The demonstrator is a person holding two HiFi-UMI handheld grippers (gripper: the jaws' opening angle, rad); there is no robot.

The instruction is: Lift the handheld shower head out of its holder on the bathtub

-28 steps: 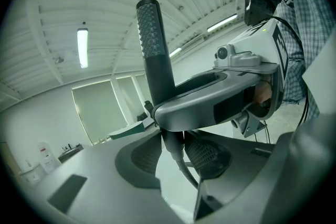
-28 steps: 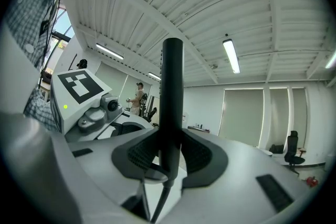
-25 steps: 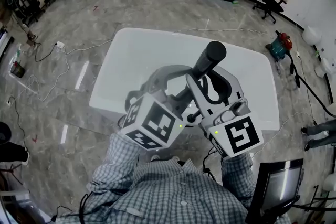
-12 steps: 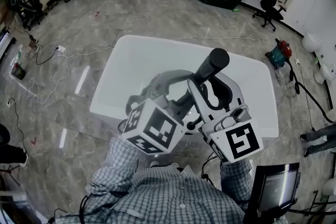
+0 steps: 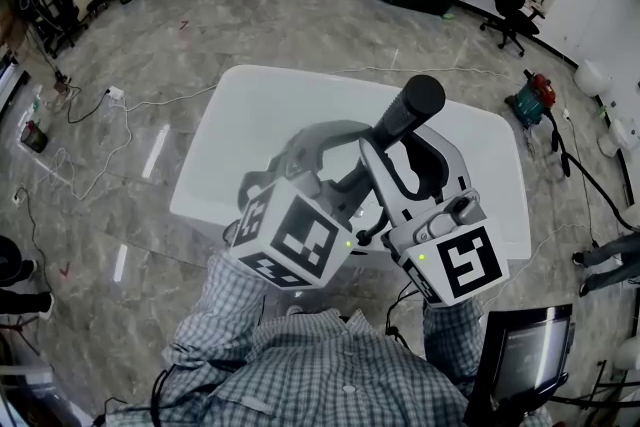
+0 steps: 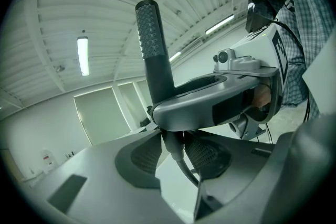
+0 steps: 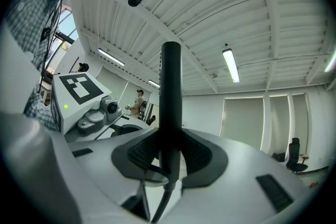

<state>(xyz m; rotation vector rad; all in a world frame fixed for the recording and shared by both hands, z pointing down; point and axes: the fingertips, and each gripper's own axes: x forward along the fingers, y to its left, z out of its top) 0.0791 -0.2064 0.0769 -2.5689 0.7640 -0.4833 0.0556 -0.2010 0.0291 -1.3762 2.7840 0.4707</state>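
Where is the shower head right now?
Head view centre: the shower head stands raised over the white bathtub, its handle between the jaws of the right gripper, with the left gripper close at its left.

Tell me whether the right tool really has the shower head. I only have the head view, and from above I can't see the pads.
Observer: Yes. In the right gripper view the shower head stands upright between the right tool's pads, which press on it from both sides.
Operator: And the left tool?
Observer: Its own view shows the left tool closed on the shower head's narrow lower end, just below the right tool's jaw.
Operator: Is a hose attached?
Observer: Yes, a hose hangs from its bottom end, below the pads.
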